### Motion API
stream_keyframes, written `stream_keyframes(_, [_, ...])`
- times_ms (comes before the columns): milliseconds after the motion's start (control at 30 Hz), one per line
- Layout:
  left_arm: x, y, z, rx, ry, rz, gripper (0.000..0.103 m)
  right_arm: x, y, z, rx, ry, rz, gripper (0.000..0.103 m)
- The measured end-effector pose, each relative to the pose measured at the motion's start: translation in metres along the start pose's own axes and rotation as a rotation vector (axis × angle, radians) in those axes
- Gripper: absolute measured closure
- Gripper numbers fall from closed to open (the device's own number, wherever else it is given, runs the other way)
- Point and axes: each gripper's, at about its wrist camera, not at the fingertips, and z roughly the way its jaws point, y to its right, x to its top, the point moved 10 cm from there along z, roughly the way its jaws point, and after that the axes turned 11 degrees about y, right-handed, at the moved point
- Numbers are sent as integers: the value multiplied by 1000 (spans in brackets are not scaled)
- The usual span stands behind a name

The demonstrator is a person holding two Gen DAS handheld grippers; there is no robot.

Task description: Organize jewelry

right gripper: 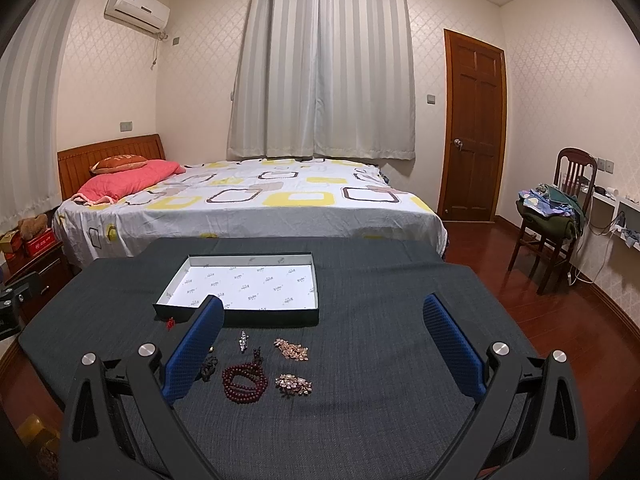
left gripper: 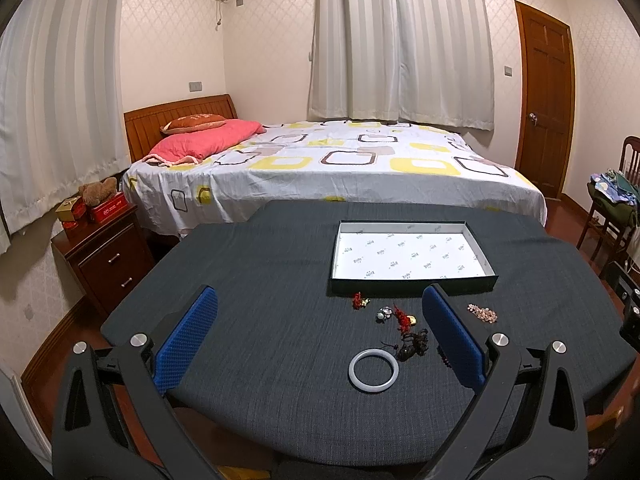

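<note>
Jewelry lies scattered on the dark tabletop (left gripper: 260, 280) just in front of the shallow white-lined box (left gripper: 412, 254): a pale bangle (left gripper: 373, 369), a red bead bracelet (right gripper: 245, 382), two floral brooches (right gripper: 293, 384). Both the left gripper (left gripper: 320, 332) and right gripper (right gripper: 322, 340) hover above, blue fingers (left gripper: 188, 344) spread wide, holding nothing.

Left gripper (left gripper: 320, 336): hovering over the table (left gripper: 256, 280), jaws gaping wide.
Right gripper (right gripper: 323, 344): hovering likewise, jaws spread, gripping nothing.
</note>
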Motion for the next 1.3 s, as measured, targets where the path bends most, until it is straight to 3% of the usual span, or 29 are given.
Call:
stream_keyframes(600, [-25,-2,22,-28,-38,-28,3,-24,-4,18,16,-23,2,6])
stream_keyframes(700, [-43,6,40,-69,-84,-43,3,-40,-5,27,24,-14,-4,6])
stream_keyframes(967, [-116,29,98,-140,-209,-98,3,-113,-8,64,77,-127,21,6])
stream_keyframes(1100, [-148,44,122,-141,-240,-70,3,-135,-10,72,86,-144,20,6])
stream_keyframes(1300, [-198,53,152,-122,-350,-53,3,-155,-10,81,99,-202,25,6])
